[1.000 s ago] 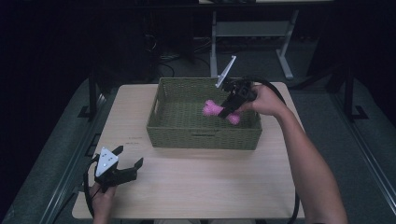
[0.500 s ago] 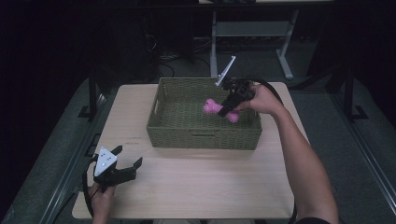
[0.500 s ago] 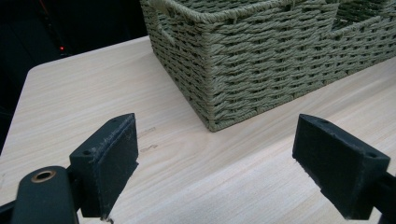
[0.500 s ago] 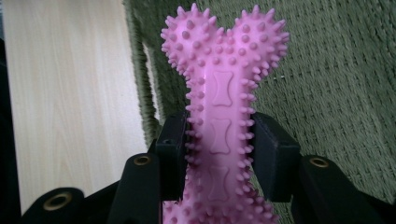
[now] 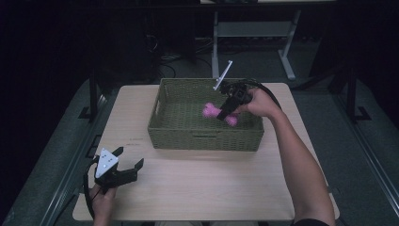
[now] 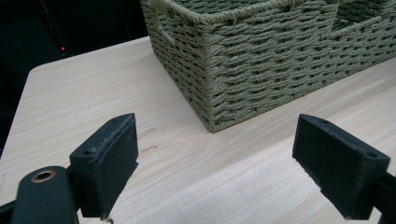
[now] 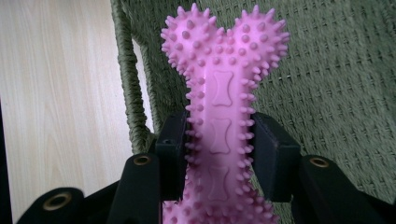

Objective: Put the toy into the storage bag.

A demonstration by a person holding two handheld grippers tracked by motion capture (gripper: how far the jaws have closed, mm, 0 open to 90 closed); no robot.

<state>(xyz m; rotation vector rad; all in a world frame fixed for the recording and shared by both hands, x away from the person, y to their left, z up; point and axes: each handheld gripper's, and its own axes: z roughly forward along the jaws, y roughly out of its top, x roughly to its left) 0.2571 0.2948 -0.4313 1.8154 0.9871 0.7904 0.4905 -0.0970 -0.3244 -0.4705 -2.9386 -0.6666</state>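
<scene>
A pink, spiky rubber bone-shaped chew toy (image 7: pixel 219 135) sits clamped across its narrow shaft between the two black pads of the right gripper (image 7: pixel 219 154), which press on it from both sides; its knobbed end stands clear beyond the jaws. In the high view the toy (image 5: pixel 212 111) hangs inside the olive-green woven rectangular basket (image 5: pixel 202 141), toward its right half, with the right gripper (image 5: pixel 228 109) reaching in over the far right rim; whether the toy touches the basket floor I cannot tell. The left gripper (image 5: pixel 126 165) rests low at the near left of the pale wooden table (image 5: pixel 211 188), jaws spread wide with nothing between them, facing the basket's near left corner (image 6: pixel 210 93) without touching it.
</scene>
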